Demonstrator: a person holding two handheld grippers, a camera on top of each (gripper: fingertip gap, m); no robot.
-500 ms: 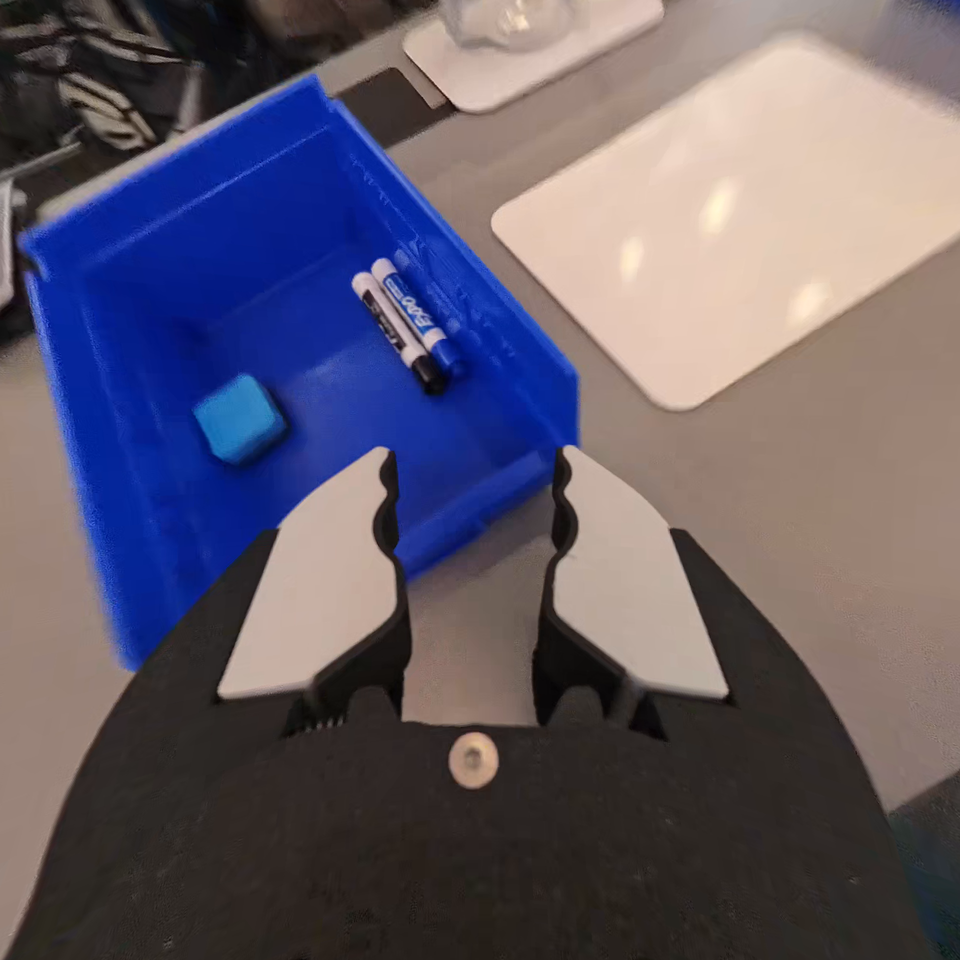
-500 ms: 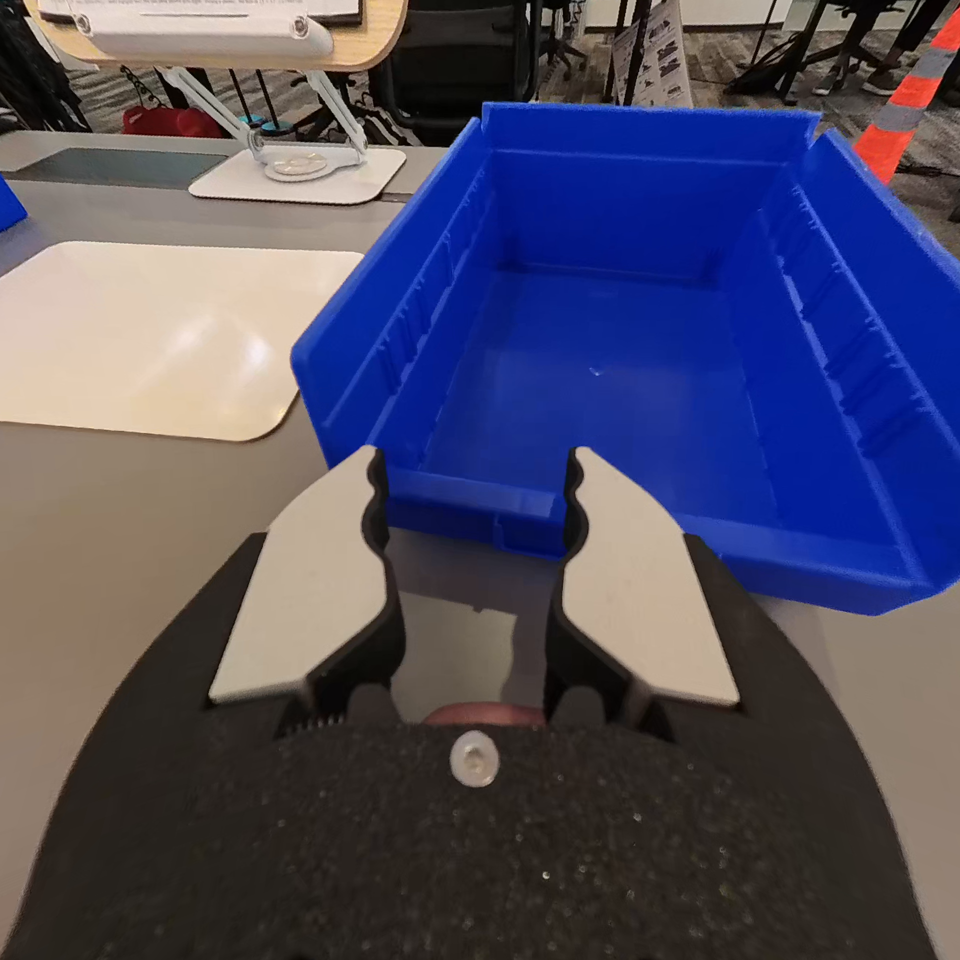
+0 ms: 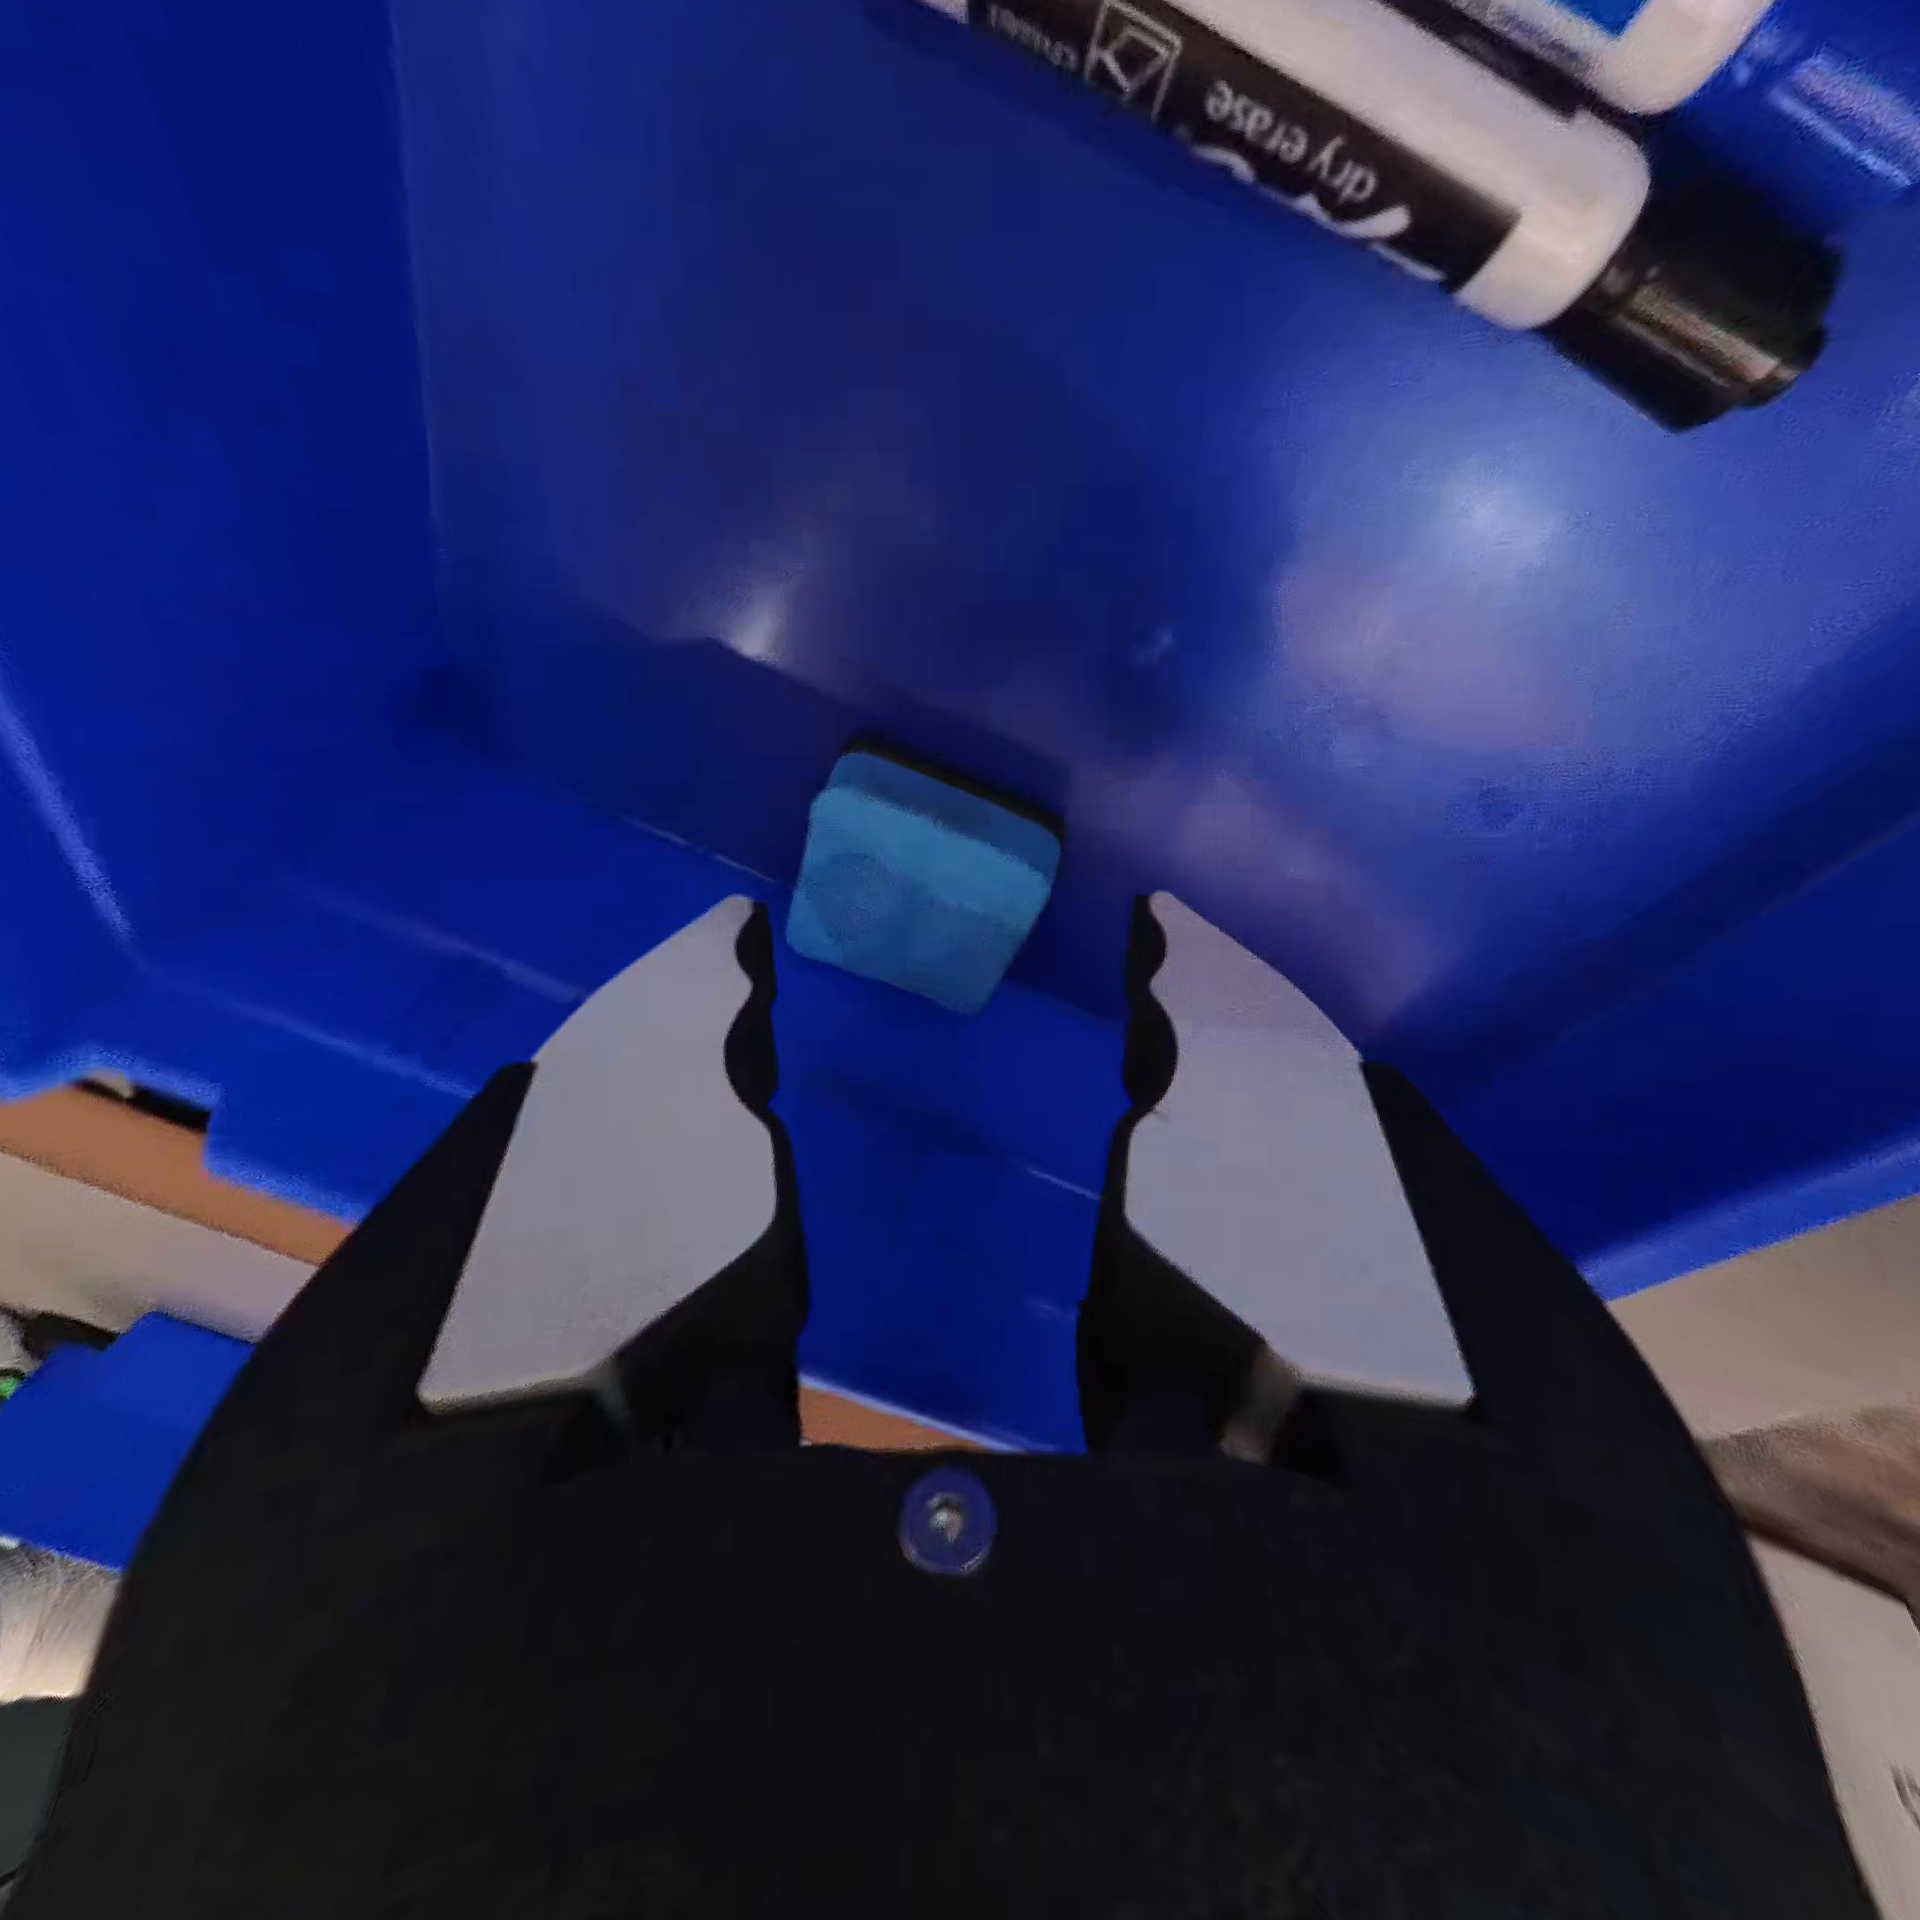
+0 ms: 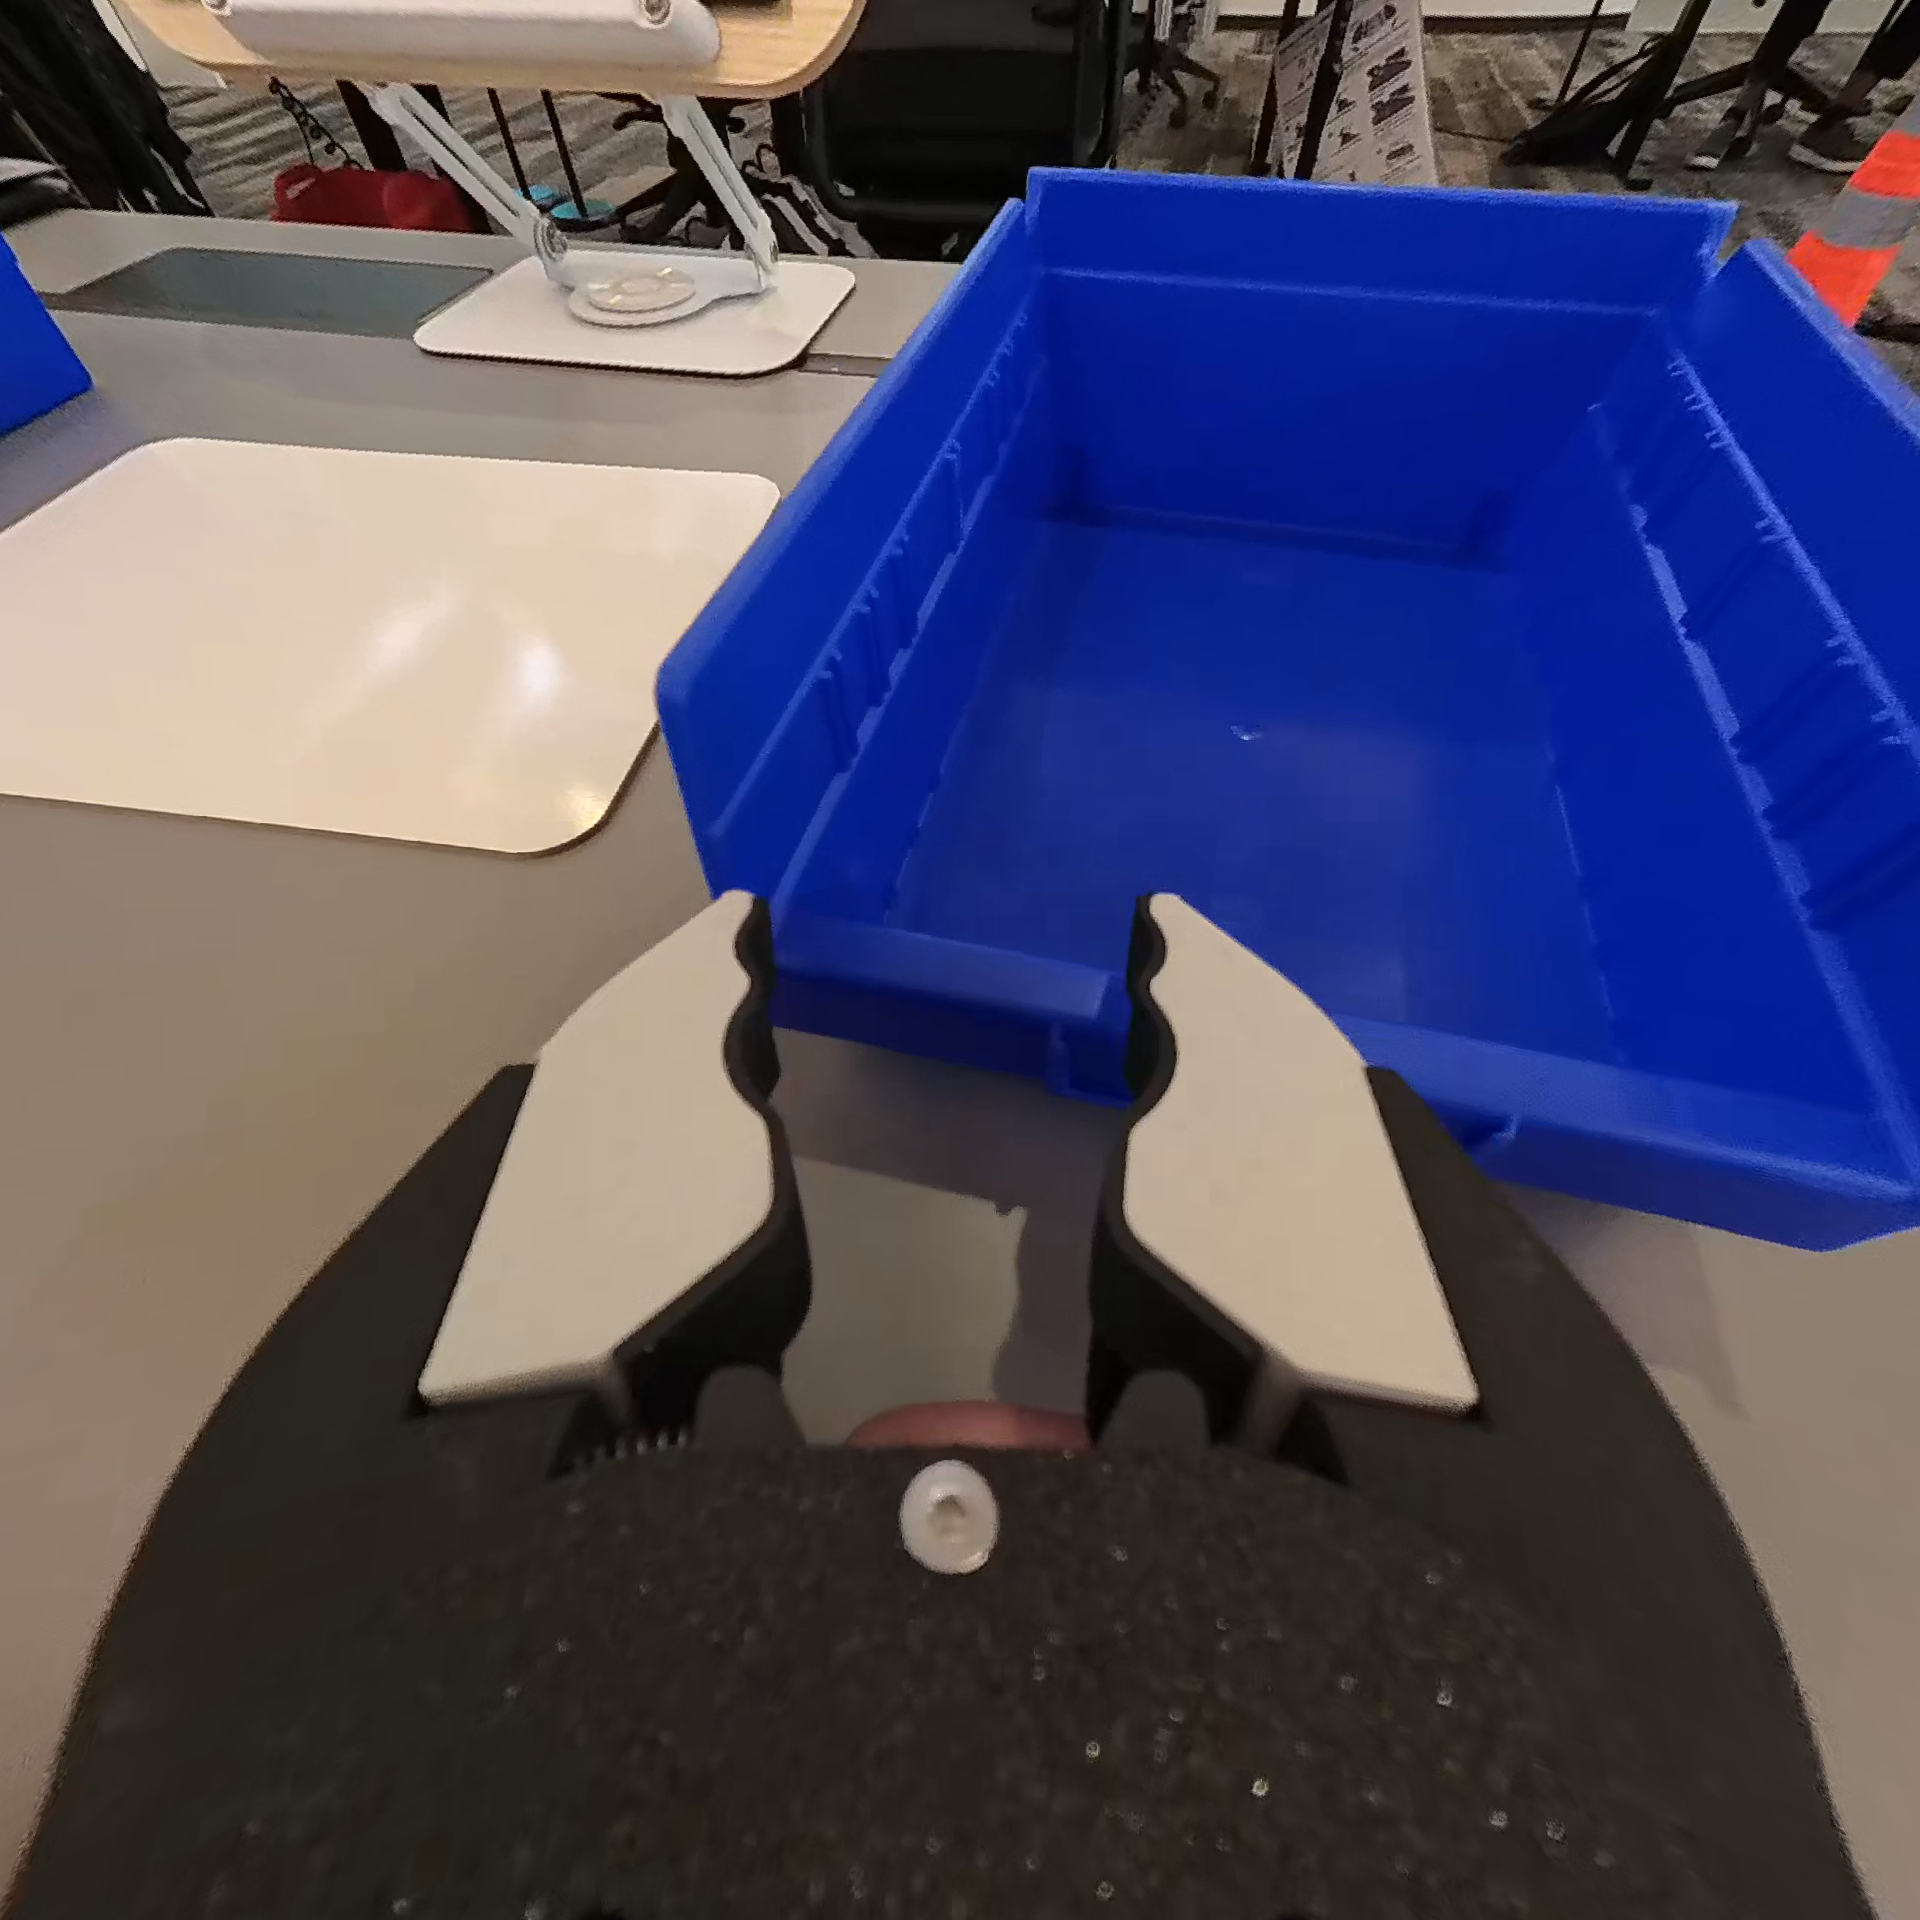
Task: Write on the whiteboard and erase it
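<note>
Now the left gripper (image 3: 951, 920) sits inside a blue bin (image 3: 520, 416), jaws apart, nothing between them. The small blue eraser (image 3: 920, 878) lies on the bin floor just ahead of the fingertips, not yet enclosed, apparently close to or against the low front wall; contact with that wall cannot be confirmed. A black marker (image 3: 1403, 187) lies at upper right, well apart from the eraser, long axis running diagonally, dark end toward lower right. A second marker (image 3: 1621, 42) lies just beside it, mostly cut off.

The right gripper (image 4: 951, 925) hovers over the grey desk (image 4: 260, 1039), jaws apart and empty, in front of a second blue bin (image 4: 1299, 675) that looks empty. The whiteboard (image 4: 312, 623) lies flat to the left, blank, long side roughly left-right.

Risks: the eraser is small, squarish and soft, with no clear long axis, so closing off-centre could pinch a corner and flip it or push it along the floor. The bin wall crowds the fingers and could block a full close. Taking the eraser first leaves writing undone.
</note>
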